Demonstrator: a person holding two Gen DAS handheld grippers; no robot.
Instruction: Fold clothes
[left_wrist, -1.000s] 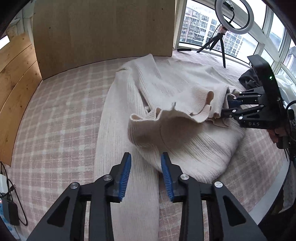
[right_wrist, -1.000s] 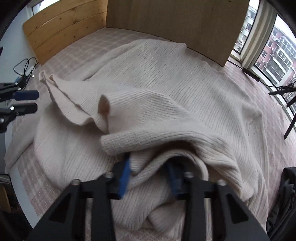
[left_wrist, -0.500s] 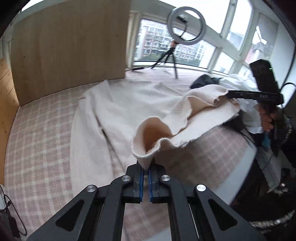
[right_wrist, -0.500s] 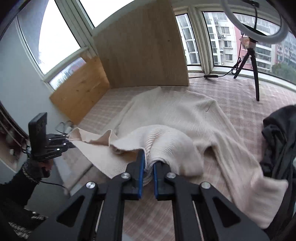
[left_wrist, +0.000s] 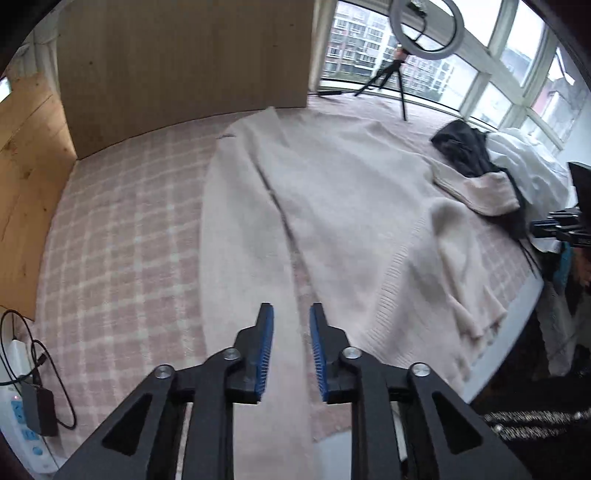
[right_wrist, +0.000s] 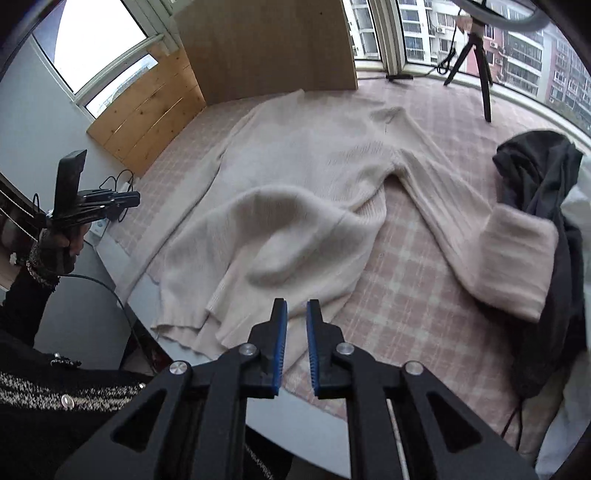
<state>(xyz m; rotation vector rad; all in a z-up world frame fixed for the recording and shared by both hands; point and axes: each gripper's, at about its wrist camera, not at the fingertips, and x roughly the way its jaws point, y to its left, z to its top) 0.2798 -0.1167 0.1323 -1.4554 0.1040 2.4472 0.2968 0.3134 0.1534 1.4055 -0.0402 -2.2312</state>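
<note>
Item: cream ribbed knit sweater (right_wrist: 303, 173), lay spread on a pink-and-white checked bed cover (right_wrist: 406, 302), hem at the near edge, part of the body bunched in a raised fold (right_wrist: 280, 229). One sleeve (left_wrist: 240, 258) ran straight toward the left gripper (left_wrist: 291, 350); the other sleeve's cuff (right_wrist: 517, 262) rested against a dark grey garment (right_wrist: 543, 192), with white bedding (left_wrist: 528, 170) just beside.

Left gripper: black arms, blue pads, jaws opening, nothing between them, hung above the sleeve.

Right gripper (right_wrist: 294, 343): same make, jaws opening with a narrow gap, gripped nothing, hung above the hem.

Surroundings: pale wooden board (left_wrist: 184, 59) upright at the far end, ring light on black tripod (left_wrist: 424, 33) by the window, white power strip (left_wrist: 22, 424) at the left edge.
</note>
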